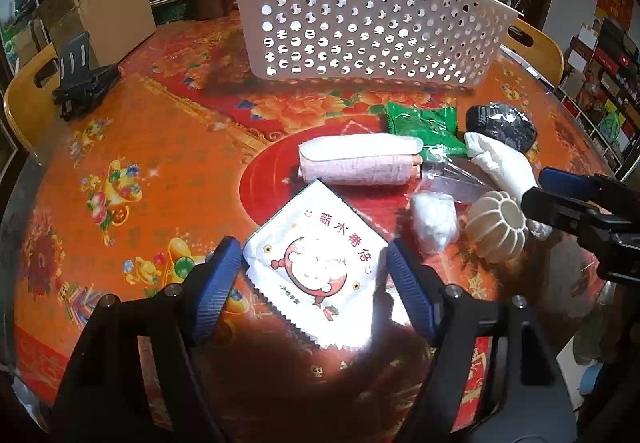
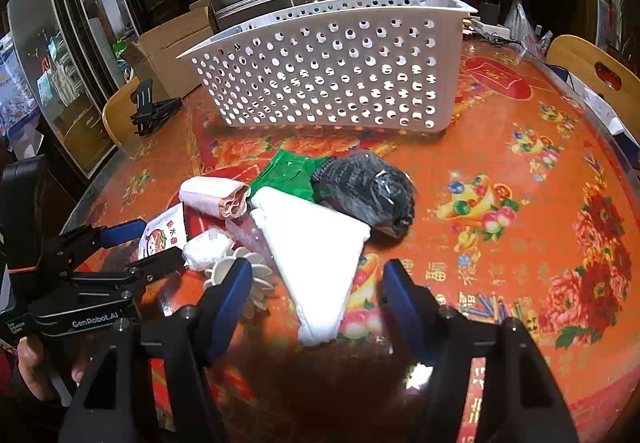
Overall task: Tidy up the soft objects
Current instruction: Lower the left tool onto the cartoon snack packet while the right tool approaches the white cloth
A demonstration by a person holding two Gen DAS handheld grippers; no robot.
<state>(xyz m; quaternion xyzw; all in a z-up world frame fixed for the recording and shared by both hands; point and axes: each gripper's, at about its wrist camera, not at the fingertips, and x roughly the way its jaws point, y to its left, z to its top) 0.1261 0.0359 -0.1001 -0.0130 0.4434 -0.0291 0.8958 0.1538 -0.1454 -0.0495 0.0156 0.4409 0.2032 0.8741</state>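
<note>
A white perforated basket [image 1: 368, 23] [image 2: 320, 71] stands at the back of the table. In front of it lie a rolled pink towel [image 1: 360, 159] [image 2: 216, 197], a green packet [image 1: 424, 125] [image 2: 288, 173], a black bundle in plastic [image 1: 502, 123] [image 2: 368, 191], a white folded cloth [image 1: 500, 163] [image 2: 316, 259], a small white wad [image 1: 434, 221] [image 2: 206, 249] and a ribbed white ball [image 1: 498, 227] [image 2: 240, 273]. My left gripper [image 1: 312, 283] is open around a white cartoon-printed packet [image 1: 316, 263] [image 2: 162, 235] lying on the table. My right gripper [image 2: 316, 299] is open, its fingers either side of the white cloth's near end.
The round table [image 1: 120, 147] [image 2: 520, 203] has a red-orange flowered cover. A black clamp stand [image 1: 80, 79] [image 2: 150, 109] sits at its far left edge. Wooden chairs [image 1: 24, 95] [image 2: 592, 67], cardboard boxes [image 1: 108, 3] and clutter surround the table.
</note>
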